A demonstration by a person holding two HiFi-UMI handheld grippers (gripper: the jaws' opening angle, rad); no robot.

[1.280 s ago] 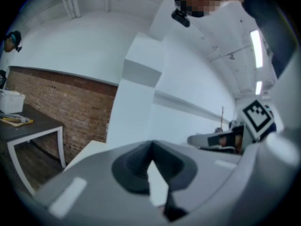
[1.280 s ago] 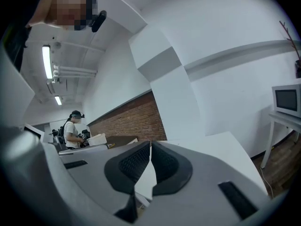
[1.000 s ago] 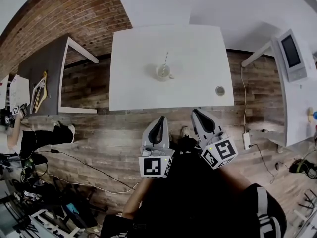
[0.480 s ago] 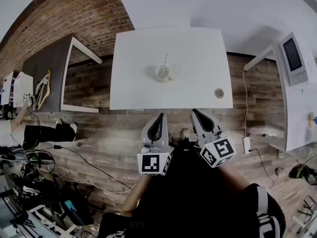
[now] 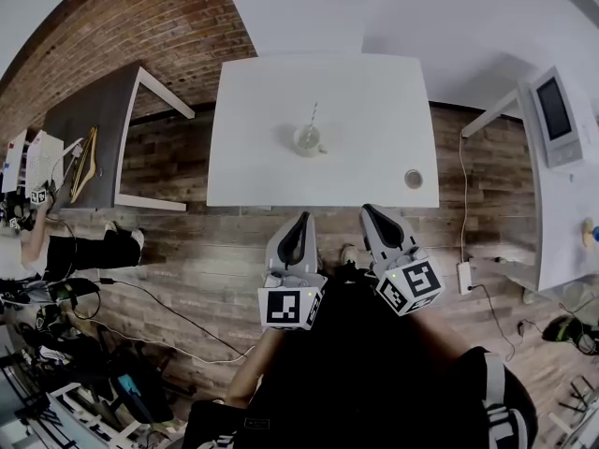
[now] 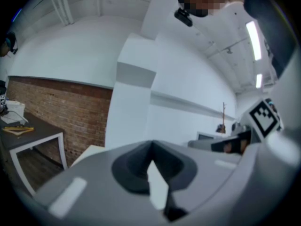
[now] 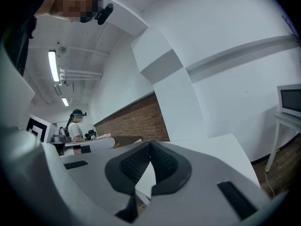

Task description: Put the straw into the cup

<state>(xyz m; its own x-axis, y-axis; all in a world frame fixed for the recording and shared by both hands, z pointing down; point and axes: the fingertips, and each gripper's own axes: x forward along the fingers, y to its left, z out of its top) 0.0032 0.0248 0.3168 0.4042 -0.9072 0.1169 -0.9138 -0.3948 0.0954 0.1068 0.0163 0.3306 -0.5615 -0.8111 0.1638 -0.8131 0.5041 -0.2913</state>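
We're looking down from the head view at the white table (image 5: 374, 101). Near its middle sits the cup (image 5: 307, 139), with the straw (image 5: 313, 115) rising out of it and leaning a touch to the right. At this size it looks to be standing inside the cup, though we can't make out its lower end. Towards the table's near right corner lies a small round thing (image 5: 413, 178), well apart from the cup, and we can't tell what it is.

Both grippers hang over the wooden floor (image 5: 187, 260), short of the table's near edge. The left gripper (image 5: 300, 223) and the right gripper (image 5: 372, 215) are side by side, neither near the cup. Off to the left a hanger (image 5: 86, 160) lies on a grey side table (image 5: 94, 110).

Only the head view gives us the cup and straw. The left gripper view gives what the head view can't: its jaws are pressed together at the tips with nothing between them. Past them we catch the brick wall (image 6: 70, 112), the side table again, and the other gripper's marker cube (image 6: 263, 117) at the right edge.

In the right gripper view it's the same story, jaws closed tip to tip and empty, with the ribbed pads (image 7: 136, 163) plain to see. Behind them runs the table's white top, and far off at the left stands a person in a headset (image 7: 75, 124).
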